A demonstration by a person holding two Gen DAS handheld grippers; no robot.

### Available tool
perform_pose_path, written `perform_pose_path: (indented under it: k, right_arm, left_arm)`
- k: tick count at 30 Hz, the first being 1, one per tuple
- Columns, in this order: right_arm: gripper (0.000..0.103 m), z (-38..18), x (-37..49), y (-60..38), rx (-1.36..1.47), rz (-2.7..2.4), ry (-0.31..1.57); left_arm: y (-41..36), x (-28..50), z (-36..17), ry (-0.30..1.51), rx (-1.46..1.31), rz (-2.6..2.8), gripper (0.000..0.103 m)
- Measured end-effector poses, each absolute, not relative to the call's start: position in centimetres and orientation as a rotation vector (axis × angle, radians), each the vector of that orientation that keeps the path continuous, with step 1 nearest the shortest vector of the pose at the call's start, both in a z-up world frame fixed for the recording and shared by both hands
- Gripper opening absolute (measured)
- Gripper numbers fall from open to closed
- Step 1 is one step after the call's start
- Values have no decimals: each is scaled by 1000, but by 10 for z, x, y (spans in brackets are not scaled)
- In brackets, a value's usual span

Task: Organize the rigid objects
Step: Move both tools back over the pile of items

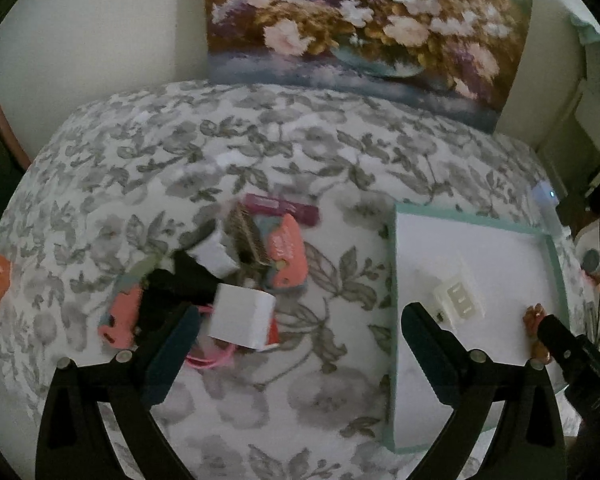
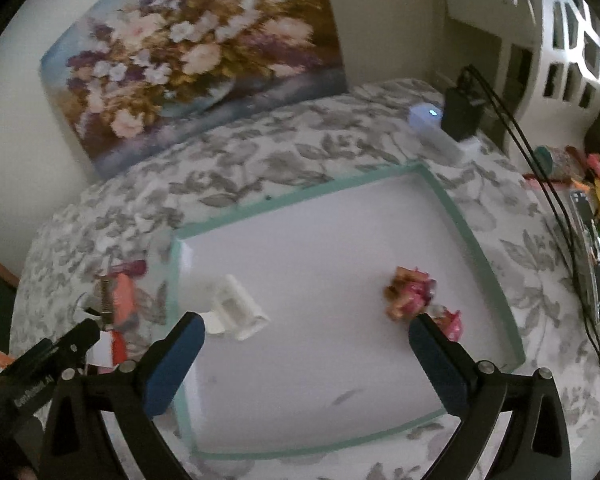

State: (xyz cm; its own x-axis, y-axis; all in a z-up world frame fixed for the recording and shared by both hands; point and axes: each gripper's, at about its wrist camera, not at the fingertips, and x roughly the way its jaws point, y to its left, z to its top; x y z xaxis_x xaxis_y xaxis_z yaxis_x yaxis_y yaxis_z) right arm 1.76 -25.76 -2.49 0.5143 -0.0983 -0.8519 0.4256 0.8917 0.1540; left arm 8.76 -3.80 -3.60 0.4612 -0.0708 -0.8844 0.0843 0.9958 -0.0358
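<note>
Tray (image 2: 476,240) lies under the right tool (image 2: 306,330), spread wide, holding nothing.

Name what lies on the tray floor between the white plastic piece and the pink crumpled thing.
Nothing: in the right wrist view the tray floor is bare white between the white plastic piece and the pink crumpled thing.

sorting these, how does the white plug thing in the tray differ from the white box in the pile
The white plug adapter lies alone inside the teal-rimmed tray; the white box sits on the clutter pile outside it. The adapter is ribbed and slotted; the box is plain-faced. Both are white and rigid.
</note>
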Motion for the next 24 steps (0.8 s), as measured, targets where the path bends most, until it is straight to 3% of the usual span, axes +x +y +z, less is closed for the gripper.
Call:
perform_pose_path:
  k: [24]
  right_arm:
    - [103,-41,61,-136,330,13,1017]
  left_arm:
    - [103,95,-31,1134,-95,147,101]
